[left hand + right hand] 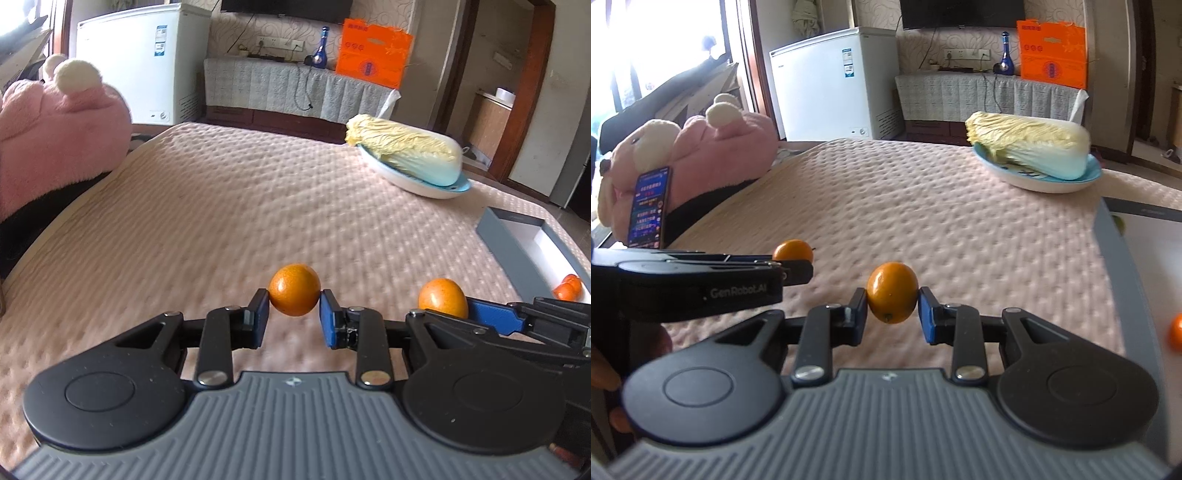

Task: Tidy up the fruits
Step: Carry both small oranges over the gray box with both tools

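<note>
We hold a small orange fruit in each claw, both lifted clear of the pink quilted bedspread (229,192). In the left wrist view, the left gripper (294,301) has its blue pads pressed on either side of one orange (294,294). Just to its right we see the right gripper (466,308) from the side, with the second orange (442,297) showing above its blue pad.

The right wrist view turns this around: the right gripper (892,293) is clamped on its orange (892,291), pads tight against both flanks, and the left gripper (798,266) reaches in from the left edge with its own orange (792,250) peeking over the black fingers. Only here do we see a hand (605,384) at the lower left, and a lit phone (648,206) propped against the pink plush toy (727,151).

At the right lies an open grey box (509,236); the left view shows small oranges (569,288) inside it, while the right view catches one orange (1176,330) at the frame edge.

Farther off, both views show a napa cabbage (1030,146) lying on a pale blue plate (1041,184), and beyond the bed a white chest freezer (831,81) and an orange carton (1052,51).
</note>
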### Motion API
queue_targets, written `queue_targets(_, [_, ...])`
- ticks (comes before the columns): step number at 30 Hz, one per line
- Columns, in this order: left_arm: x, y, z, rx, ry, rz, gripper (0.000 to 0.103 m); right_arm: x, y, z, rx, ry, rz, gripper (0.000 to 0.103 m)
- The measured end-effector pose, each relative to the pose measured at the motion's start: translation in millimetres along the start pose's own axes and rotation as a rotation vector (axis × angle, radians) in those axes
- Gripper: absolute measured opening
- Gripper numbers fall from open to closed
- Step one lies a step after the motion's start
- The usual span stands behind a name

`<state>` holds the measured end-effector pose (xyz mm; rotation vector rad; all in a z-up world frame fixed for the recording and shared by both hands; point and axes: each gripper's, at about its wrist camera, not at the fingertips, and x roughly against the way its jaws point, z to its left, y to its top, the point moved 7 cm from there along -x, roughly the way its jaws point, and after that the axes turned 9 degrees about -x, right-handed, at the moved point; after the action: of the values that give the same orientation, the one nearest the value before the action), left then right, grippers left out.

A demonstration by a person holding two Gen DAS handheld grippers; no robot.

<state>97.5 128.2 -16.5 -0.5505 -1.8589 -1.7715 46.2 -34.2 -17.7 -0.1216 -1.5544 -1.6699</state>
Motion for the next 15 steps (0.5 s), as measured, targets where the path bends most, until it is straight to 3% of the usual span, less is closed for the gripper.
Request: queue_targets(15, [15.0,10.2,-49.4,-0.055,-0.045,-0.03,0.035,44.6,8.8,-32.2,-0.029,-0.042,-0.054,0.033])
